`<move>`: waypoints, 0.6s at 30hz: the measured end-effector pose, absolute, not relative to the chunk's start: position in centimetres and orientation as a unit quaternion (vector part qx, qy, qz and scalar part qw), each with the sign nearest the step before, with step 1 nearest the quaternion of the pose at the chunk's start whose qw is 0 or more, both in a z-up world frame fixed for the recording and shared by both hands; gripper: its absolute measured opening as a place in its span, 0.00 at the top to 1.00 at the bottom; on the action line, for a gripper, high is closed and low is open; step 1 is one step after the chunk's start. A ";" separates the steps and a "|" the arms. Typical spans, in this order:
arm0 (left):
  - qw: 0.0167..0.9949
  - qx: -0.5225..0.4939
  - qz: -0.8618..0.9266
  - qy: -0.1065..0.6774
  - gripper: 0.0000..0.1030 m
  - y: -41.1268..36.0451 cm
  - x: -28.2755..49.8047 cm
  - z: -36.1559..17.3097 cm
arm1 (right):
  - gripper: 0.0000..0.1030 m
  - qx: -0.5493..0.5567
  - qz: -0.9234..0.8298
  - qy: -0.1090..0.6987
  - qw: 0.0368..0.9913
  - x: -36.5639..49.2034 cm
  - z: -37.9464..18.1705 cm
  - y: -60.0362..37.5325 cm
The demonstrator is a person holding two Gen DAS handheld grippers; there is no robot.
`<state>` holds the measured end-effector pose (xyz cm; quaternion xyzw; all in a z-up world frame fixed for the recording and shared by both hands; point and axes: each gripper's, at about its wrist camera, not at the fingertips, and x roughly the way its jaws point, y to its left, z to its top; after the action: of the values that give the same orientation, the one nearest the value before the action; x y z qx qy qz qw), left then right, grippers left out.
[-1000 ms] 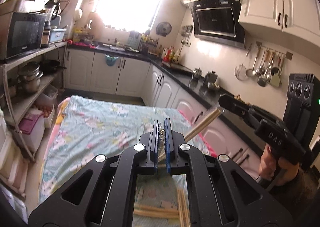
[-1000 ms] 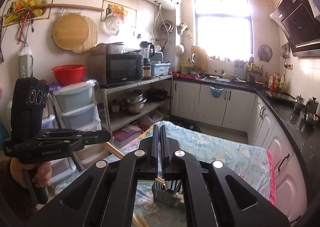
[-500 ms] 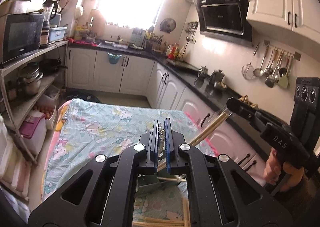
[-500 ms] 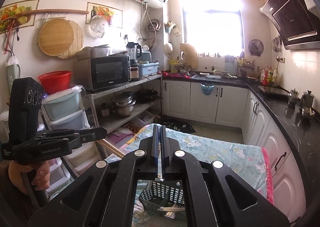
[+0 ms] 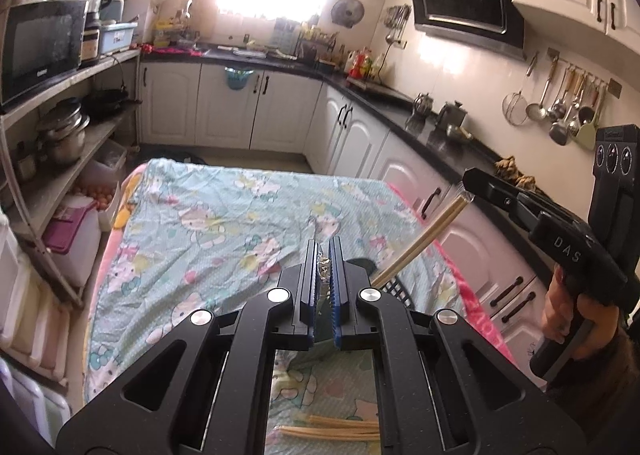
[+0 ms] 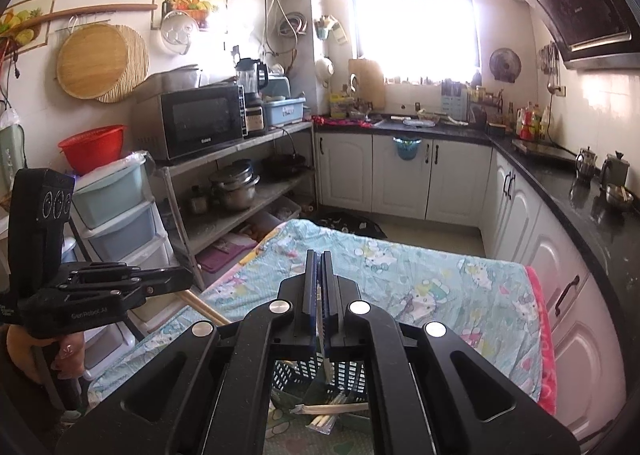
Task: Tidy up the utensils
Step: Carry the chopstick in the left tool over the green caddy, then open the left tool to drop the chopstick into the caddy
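- While both tools hang above the cartoon-print turquoise tablecloth [image 5: 224,215], I hold a plastic-wrapped pair of wooden chopsticks [image 5: 424,241] stretched between them.
- Left gripper [image 5: 324,267] is clenched on the crinkly wrapper end; right gripper [image 6: 319,287] is closed on the other end, with the stick showing in the slit.
- Black plastic mesh basket [image 6: 304,373] sits right below, so I judge the drop goes there.
- Tip: lower one end in first, then release. Loose pairs [image 5: 328,429] lie on the cloth.

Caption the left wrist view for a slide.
Both grippers, left and right, pinch a wrapped chopstick pair above the black basket.
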<state>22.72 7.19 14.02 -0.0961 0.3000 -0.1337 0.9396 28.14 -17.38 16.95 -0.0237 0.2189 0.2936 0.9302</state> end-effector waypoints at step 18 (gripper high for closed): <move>0.925 -0.123 -0.134 0.332 0.96 6.2 25.2 7.8 | 0.96 -0.008 0.286 0.279 0.917 30.7 11.6 -16.5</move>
<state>25.18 6.24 7.76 -0.1233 0.3325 -0.1341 0.9254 30.74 -16.51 11.62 -0.0079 0.2795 0.2856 0.9167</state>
